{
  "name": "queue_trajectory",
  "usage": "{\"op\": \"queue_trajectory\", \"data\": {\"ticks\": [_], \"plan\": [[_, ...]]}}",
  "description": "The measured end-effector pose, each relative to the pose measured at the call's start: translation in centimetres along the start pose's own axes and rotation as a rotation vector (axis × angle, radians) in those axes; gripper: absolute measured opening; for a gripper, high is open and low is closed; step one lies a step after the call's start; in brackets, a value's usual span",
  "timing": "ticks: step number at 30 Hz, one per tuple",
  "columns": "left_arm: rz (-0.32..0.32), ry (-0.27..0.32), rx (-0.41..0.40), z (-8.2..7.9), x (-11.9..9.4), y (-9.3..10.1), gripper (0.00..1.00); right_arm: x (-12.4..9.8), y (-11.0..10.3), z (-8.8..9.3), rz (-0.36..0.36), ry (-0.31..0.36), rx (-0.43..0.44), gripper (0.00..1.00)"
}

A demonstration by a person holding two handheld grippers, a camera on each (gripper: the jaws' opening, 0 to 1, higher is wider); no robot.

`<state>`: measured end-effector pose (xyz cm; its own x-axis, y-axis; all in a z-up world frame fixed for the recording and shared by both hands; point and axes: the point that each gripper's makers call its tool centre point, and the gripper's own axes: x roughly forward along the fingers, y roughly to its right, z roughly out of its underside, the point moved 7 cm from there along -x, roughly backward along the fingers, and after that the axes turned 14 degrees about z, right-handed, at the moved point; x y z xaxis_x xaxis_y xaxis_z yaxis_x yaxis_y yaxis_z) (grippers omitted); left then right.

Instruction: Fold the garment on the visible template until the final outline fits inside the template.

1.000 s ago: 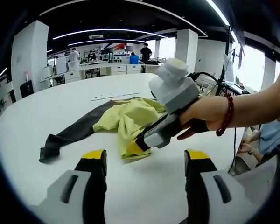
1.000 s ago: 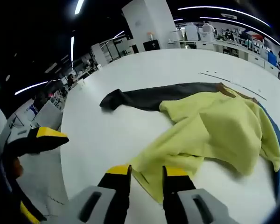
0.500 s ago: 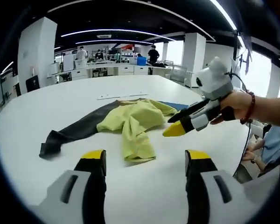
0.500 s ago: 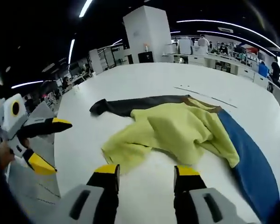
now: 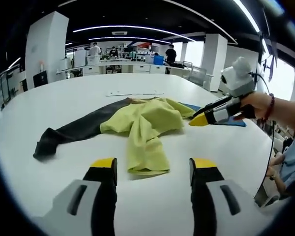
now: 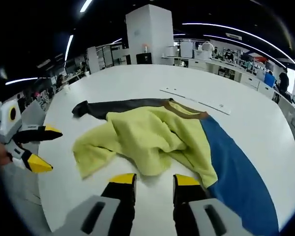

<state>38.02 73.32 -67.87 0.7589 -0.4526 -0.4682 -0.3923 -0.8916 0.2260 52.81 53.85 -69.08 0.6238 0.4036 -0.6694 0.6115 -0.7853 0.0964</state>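
A yellow garment (image 5: 143, 123) lies crumpled on the white table, one dark grey sleeve (image 5: 71, 132) stretched out to the left. In the right gripper view the garment (image 6: 147, 137) has a brown collar (image 6: 187, 112) and half covers the blue template (image 6: 241, 167). My left gripper (image 5: 153, 167) hovers open just short of the folded yellow sleeve end. It also appears at the left of the right gripper view, jaws spread (image 6: 42, 147). My right gripper (image 6: 155, 180) hangs just before the garment's near hem, its jaws a narrow gap apart with nothing between them. A hand holds it above the template (image 5: 206, 117).
A thin white strip (image 6: 194, 101) lies on the table beyond the collar. A seated person (image 5: 292, 164) is at the table's right edge. Desks, pillars and standing people fill the far background. Bare white table (image 5: 152, 201) surrounds the garment.
A second ago the right gripper was on the yellow sleeve end; it let go, lifted and swung round to the template side. Its jaws have narrowed since half a second ago. The left gripper stays open.
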Motion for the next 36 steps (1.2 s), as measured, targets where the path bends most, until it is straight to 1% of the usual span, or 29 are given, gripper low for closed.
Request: {"op": "queue_trajectory", "data": {"ticks": [2,5,7,9,12,15,20,23,27,33,36], "plan": [[-0.011,-0.007,-0.009,0.2,0.3,-0.2,0.55,0.4,0.3,-0.2,0.006,-0.006,-0.001,0.24],[-0.024,-0.014,-0.013,0.5,0.8,-0.4,0.54,1.2,0.7,-0.6,0.005,0.002,0.005,0.22],[-0.024,-0.021,-0.032,0.7,1.2,-0.4,0.53,1.9,0.7,-0.8,-0.002,0.006,-0.005,0.19],[-0.031,-0.021,-0.04,0.9,1.5,-0.4,0.52,2.6,0.7,-0.9,-0.003,-0.006,-0.025,0.18],[-0.036,-0.02,-0.042,1.0,1.8,-0.3,0.51,3.2,0.5,-1.0,-0.03,-0.011,-0.01,0.18],[-0.046,-0.027,-0.045,1.2,2.1,-0.5,0.49,3.8,0.2,-0.9,-0.051,-0.017,-0.031,0.17],[-0.061,-0.036,-0.049,1.4,2.2,-0.7,0.48,4.3,-0.2,-1.1,-0.071,-0.016,-0.062,0.15],[-0.067,-0.028,-0.065,1.5,2.4,-0.9,0.46,4.6,-0.3,-1.0,-0.071,-0.021,-0.074,0.14],[-0.09,-0.033,-0.095,1.8,2.6,-1.0,0.41,4.9,-0.5,-0.8,-0.07,-0.033,-0.097,0.12],[-0.092,-0.014,-0.142,2.0,3.1,-1.3,0.38,5.1,-0.5,-0.7,-0.065,-0.044,-0.083,0.11],[-0.103,-0.003,-0.16,1.9,3.3,-1.5,0.33,5.2,-0.5,-0.6,-0.065,-0.047,-0.078,0.1]]}}
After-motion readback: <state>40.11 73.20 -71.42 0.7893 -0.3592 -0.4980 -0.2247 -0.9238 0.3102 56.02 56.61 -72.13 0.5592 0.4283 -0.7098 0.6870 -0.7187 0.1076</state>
